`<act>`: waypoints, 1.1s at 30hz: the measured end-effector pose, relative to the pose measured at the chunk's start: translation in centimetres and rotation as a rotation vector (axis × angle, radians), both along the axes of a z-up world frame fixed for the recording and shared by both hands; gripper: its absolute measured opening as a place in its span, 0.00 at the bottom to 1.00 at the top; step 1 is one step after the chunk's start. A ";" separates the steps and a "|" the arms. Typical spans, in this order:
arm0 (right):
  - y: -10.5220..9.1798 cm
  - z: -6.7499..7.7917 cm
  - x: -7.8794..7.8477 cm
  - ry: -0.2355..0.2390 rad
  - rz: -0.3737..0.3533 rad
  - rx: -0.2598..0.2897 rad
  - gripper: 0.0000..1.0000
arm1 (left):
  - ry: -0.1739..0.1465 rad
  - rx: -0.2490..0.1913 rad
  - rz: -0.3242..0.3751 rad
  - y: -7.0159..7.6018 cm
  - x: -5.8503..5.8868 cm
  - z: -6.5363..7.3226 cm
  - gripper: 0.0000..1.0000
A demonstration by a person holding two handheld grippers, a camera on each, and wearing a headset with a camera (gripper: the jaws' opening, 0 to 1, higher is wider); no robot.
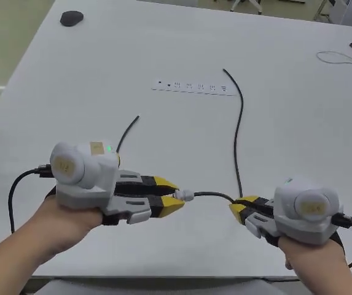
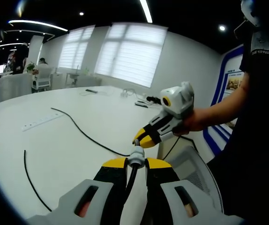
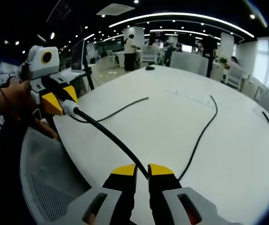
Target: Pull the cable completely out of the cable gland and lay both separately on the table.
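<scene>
By my reading the pull is only beginning: the black cable (image 1: 238,132) is not yet out of the white cable gland (image 1: 185,196), and neither is lying on the table (image 1: 298,141) by itself. Both are being held in the air, well to the near side of the power strip (image 1: 191,87).

The left gripper (image 1: 177,196) is pinching the gland, its yellow jaws nearly closed around it. The right gripper (image 1: 236,209) is clamping the cable near the gland, jaws closed down to the cable's thickness. The short span between them is running level and roughly parallel to the strip's length. The gland's long axis is lying along it, nose toward the right gripper.

Past the right gripper the cable is bending away toward the strip's right end. A thin black tail is lying nearer than the strip's left end. It is probably the cable's other end, though its path through the jaws is hard to trace.

Remaining: drawing that tail through, then setting both down apart.
</scene>
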State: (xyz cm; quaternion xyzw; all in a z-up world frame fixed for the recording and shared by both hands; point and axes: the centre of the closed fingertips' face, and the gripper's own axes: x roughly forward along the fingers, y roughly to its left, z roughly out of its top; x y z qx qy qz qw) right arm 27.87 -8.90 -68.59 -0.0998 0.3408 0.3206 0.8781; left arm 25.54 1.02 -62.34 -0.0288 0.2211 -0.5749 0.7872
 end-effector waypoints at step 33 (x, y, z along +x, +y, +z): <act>9.0 4.1 -2.2 -0.288 0.513 -0.293 0.04 | 0.018 0.024 -0.017 0.1 -0.7 -0.7 0.15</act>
